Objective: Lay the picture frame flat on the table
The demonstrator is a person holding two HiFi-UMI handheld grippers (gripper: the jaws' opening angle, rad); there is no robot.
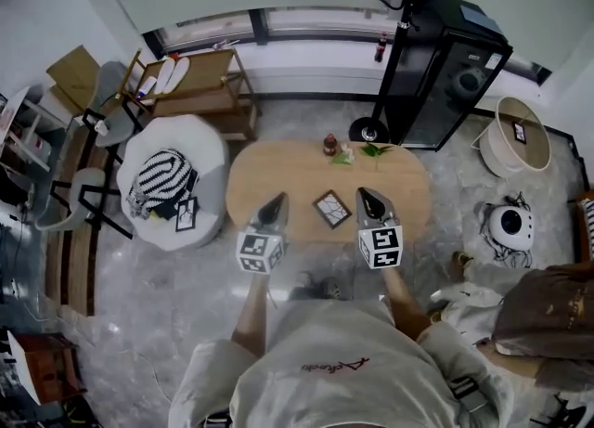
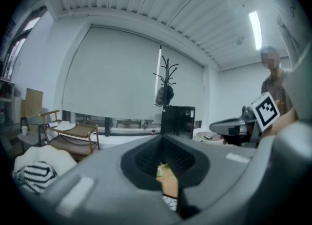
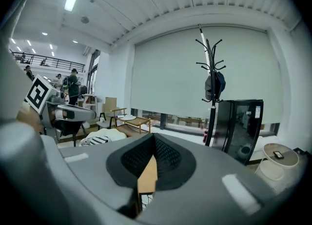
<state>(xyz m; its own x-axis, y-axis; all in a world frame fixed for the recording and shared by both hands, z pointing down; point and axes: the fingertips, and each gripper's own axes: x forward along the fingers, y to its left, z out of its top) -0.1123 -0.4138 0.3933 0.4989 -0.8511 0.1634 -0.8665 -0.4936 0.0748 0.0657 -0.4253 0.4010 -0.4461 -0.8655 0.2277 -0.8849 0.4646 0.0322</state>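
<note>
- One oval wooden bench (image 1: 269, 175) stands mid-floor and carries everything the task concerns.
- One black glass-door cabinet (image 1: 445, 73) stands past the bench's far right end. The right gripper view shows small pale labels on its door, too small to read.
- The person's pale shirt (image 1: 334, 361) bears one line of red script across the chest, too blurred to read.
- Left gripper (image 1: 278, 199): its fingers (image 2: 146, 159) are pressed together at the tips with nothing between them. It hangs over the near left part of the bench.
- Right gripper (image 1: 365, 192): its fingers (image 3: 168, 158) are likewise pressed together on nothing. It hangs over the near right part of the bench.
- One picture frame (image 1: 331, 209), dark-edged, lies flat on the bench near its near edge, between the two grippers and touched by neither. It sits skewed like a diamond, and its long axis seems to run from far-left to near-right.
- Two marker cubes (image 1: 260, 252), one on each gripper, show black-and-white square patterns and no letters.
- One small dark bottle (image 1: 329, 145) with a red cap stands upright near the far edge, well apart from the frame. Its label is illegible.
</note>
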